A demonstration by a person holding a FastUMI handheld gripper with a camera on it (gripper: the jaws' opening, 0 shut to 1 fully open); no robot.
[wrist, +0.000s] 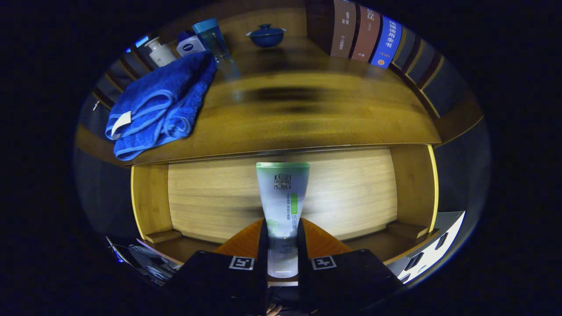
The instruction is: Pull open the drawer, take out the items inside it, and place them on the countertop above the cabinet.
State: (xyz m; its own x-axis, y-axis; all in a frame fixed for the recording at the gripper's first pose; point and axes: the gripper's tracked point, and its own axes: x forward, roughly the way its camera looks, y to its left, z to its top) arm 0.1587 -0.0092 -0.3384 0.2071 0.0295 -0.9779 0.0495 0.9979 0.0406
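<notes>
The hand-held gripper [282,245] is closed on a tube [282,206], both fingers pressing its lower part from either side. The tube stands upright between them, its green-edged end uppermost, over the open drawer [360,193], whose pale wooden bottom and side walls lie beyond the fingers. Above the drawer runs the table [316,118]. A folded blue towel [160,103] lies at the table's left end, hanging slightly over its front edge. Behind the towel stand three bottles [189,44]. A blue lidded bowl [266,35] sits at the back edge, and books [366,37] stand at the back right.
</notes>
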